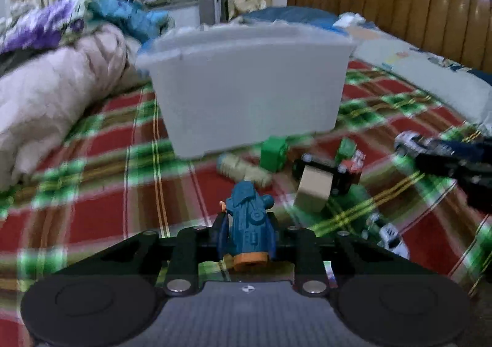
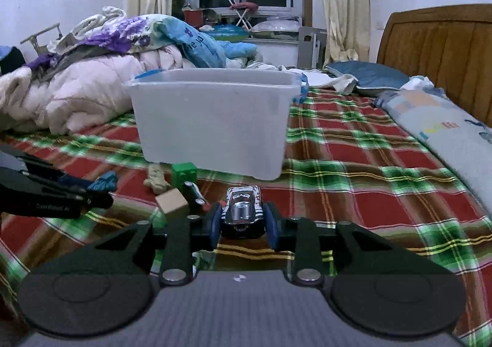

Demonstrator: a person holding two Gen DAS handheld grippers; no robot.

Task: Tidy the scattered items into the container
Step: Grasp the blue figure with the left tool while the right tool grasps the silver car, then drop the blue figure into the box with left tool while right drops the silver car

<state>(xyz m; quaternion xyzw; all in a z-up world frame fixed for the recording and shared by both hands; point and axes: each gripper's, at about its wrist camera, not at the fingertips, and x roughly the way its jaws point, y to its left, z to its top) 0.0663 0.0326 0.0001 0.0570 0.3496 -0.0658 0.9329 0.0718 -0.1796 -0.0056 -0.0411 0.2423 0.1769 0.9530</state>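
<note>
**Both grippers loaded: carry to the tub next**

Left gripper (image 1: 246, 233): jaws pinching a blue plastic toy figure with an orange base (image 1: 247, 224), nose pointing fwd toward the translucent white plastic tub (image 1: 246, 85). Right gripper (image 2: 243, 224): jaws pinching a chrome-and-white toy car (image 2: 243, 211) by its sides. Both toys look clear of the red-and-green plaid bedsheet (image 2: 353, 168), tub standing just beyond on the bed.

Still loose on the sheet, near side of the tub & toward its left in the right-wrist view: tan wooden cube (image 2: 172, 202), green plastic block (image 2: 183, 173), beige knobbly toy (image 2: 156, 179), dark toy vehicle (image 2: 193, 193). Left-wrist view also shows a small white toy car (image 1: 390, 238) nearer, right of the cube.

How to do the step well, imo:
- Lift enough to clear the tub's near rim; wall is tall vs. the toys' present height.
- Keep the two grippers apart, they sit close side by side.
- Car is held by narrow sides w/ wheels, may slip, so no fast swings.
- Release only once fully over the tub's opening, low inside if poss., so nothing bounces out.
- Left view is blurred, so exact gap to the tub unclear.
</note>
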